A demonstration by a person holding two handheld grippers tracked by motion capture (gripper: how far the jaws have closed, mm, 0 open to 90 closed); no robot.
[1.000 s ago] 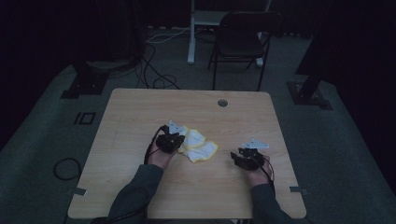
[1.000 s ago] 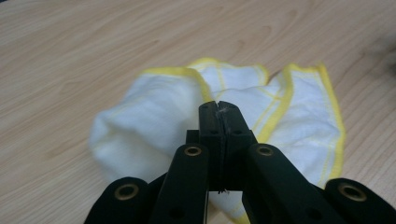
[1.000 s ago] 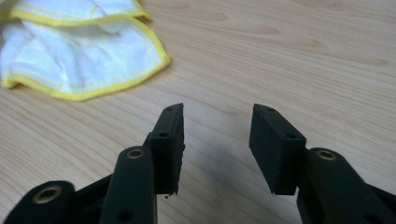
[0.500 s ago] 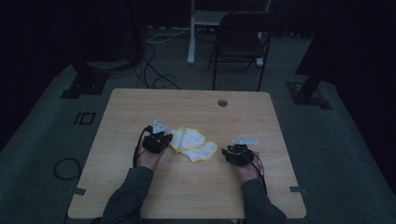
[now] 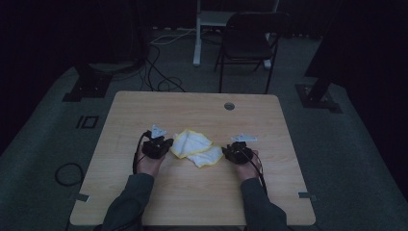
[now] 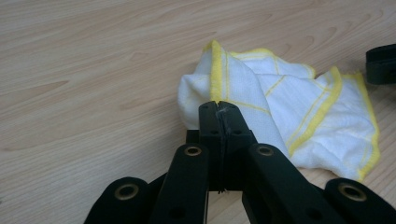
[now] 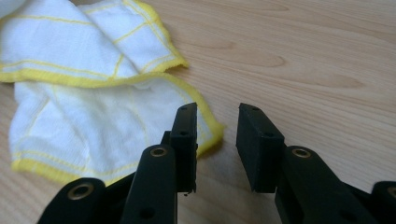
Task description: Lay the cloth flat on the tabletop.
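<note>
At mid-frame on the tabletop (image 5: 192, 192) lies a crumpled white, yellow-edged cloth (image 5: 195, 147). The left gripper (image 6: 218, 108) pinches its fold; the right gripper (image 7: 215, 135), jaws closing but apart, straddles nothing beside its corner.

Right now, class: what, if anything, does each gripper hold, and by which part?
The left gripper pinches the cloth at a raised fold near its yellow-edged end. The right gripper holds nothing; its jaws have just been closing beside the cloth's corner.
</note>
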